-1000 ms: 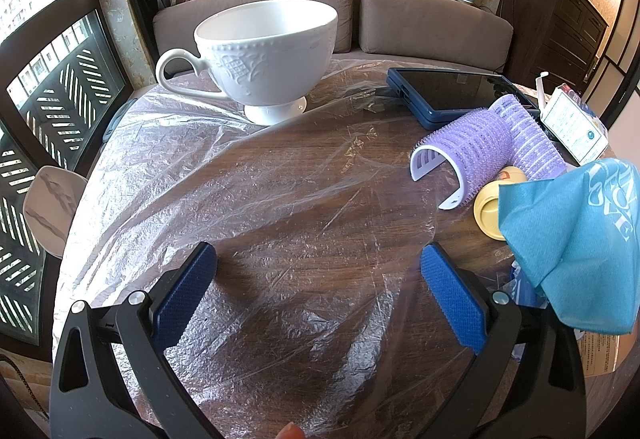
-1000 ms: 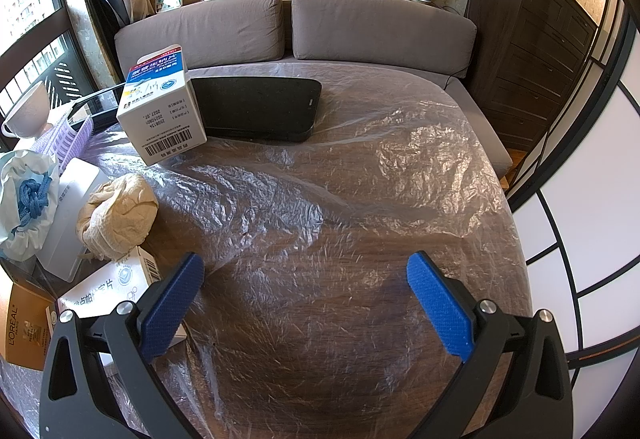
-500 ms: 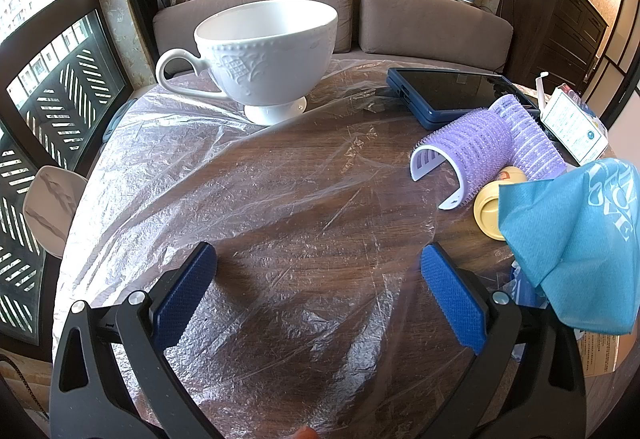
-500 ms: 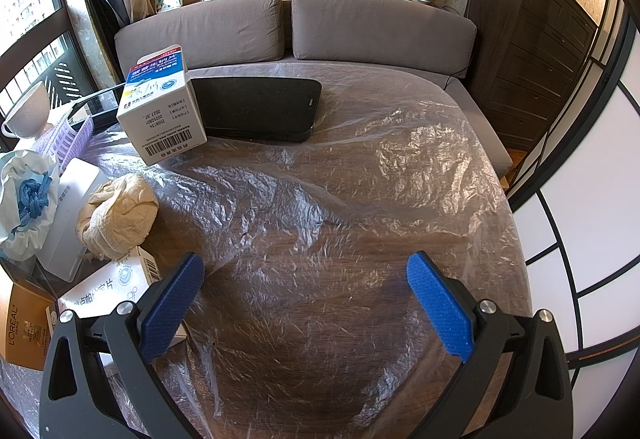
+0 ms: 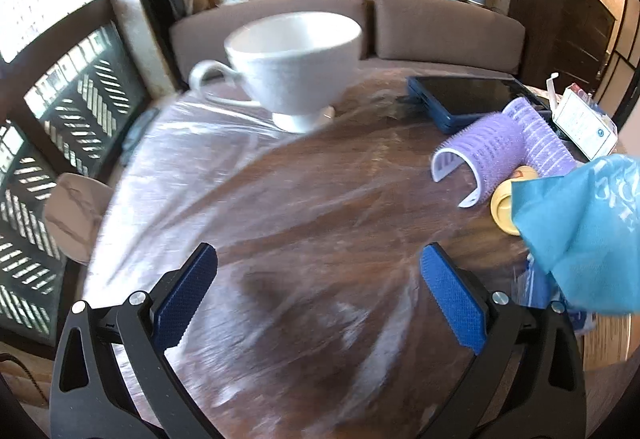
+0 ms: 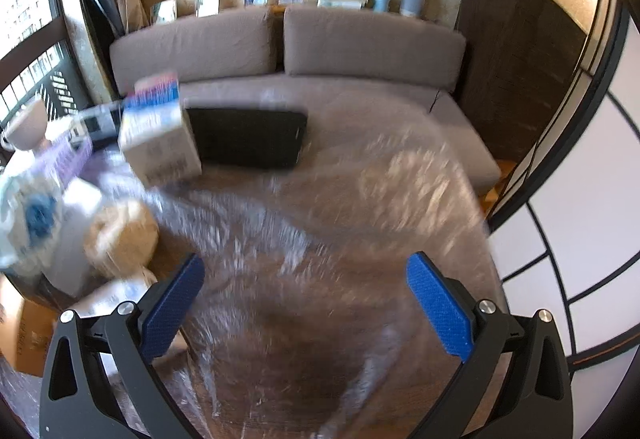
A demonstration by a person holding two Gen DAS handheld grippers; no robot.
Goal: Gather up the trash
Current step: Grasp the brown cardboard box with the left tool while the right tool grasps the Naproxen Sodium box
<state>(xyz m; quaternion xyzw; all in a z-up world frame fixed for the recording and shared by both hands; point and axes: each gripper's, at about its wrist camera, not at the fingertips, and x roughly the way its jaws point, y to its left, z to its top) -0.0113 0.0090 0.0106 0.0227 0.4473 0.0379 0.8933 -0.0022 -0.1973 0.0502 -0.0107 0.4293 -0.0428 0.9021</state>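
Left wrist view: the left gripper (image 5: 318,299) is seen with fingers spread wide and empty above the plastic-covered table (image 5: 280,207), with a white cup (image 5: 292,63) far ahead and a blue bag (image 5: 584,231) at the right. The right gripper (image 6: 306,305) is likewise held wide apart and empty; crumpled tan paper (image 6: 120,239) and a cardboard box (image 6: 158,137) are found to its left, blurred.
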